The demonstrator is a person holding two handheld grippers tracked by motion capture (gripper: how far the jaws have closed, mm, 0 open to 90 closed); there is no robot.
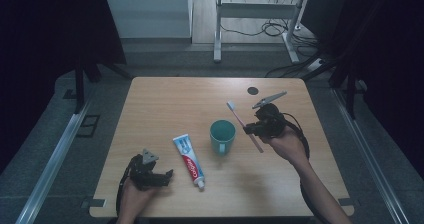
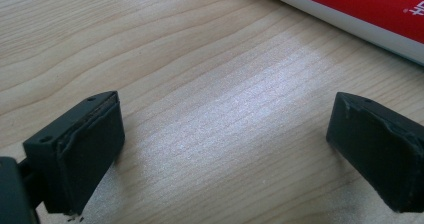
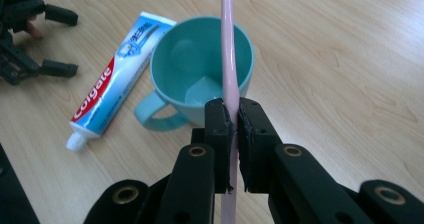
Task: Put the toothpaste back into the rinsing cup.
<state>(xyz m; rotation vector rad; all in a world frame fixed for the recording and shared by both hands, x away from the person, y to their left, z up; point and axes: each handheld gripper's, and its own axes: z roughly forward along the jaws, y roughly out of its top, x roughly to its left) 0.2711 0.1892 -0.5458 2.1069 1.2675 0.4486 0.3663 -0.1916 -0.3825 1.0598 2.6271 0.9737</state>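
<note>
Left of the mug (image 1: pixel 222 136), near the worktop's (image 1: pixel 165 96) front edge: left gripper (image 1: pixel 167 176), released, jaws wide apart over bare wood, nothing between them. Just left of the mug: toothpaste tube (image 1: pixel 190 162), white with red and blue print, lying flat, cap toward the front edge, untouched. Centre: teal mug, upright, empty, handle toward the front edge. Just right of the mug and above it: right gripper (image 1: pixel 248 129), clenched on the toothbrush (image 1: pixel 239 117), pads pressed on the lower handle. Toothbrush: slender pale-pink handle, slightly curved, white bristle head at the far end, tilted away from the hand, head beyond the mug's rim. Likely risks: thin smooth handle pivoting or sliding between the pads, since gripped at one narrow spot; long free end striking the rim on lowering and tipping the light mug; head missing the opening and landing on the worktop.
</note>
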